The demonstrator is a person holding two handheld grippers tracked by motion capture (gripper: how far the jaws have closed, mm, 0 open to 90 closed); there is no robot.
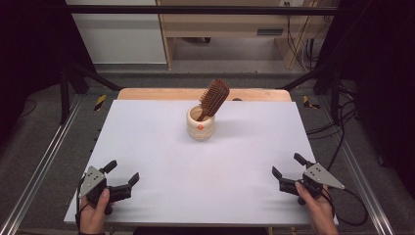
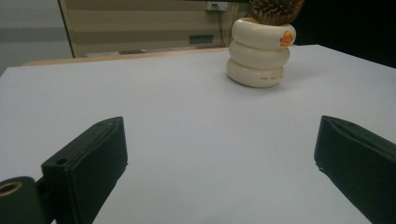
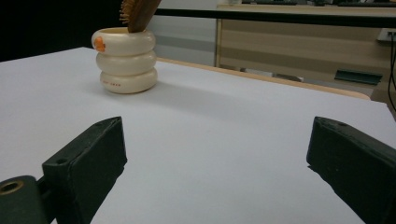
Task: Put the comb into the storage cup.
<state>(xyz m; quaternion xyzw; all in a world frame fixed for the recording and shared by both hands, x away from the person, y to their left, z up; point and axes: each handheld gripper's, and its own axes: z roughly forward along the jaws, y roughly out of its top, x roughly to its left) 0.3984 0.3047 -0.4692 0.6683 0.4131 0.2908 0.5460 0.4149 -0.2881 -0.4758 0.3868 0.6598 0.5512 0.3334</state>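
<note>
A cream cup (image 1: 200, 125) is being kept upright near the middle-back of the white table (image 1: 147, 161), with a wooden brush (image 1: 214, 98) being leaned in it, head up. Both the left gripper (image 1: 122, 175) and right gripper (image 1: 286, 165) are being held wide open and empty at the near corners, well apart from the cup.

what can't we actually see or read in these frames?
- Hairbrush handle: hidden inside the cream holder, high view.
- Brush head: cut off by the top edge in both gripper views.
- Small print low on the holder: too small to read, left gripper view.
- Orange mark near the holder's rim: too small to make out, right gripper view.
- Inside of the holder: blocked by its wall and the brush.
</note>
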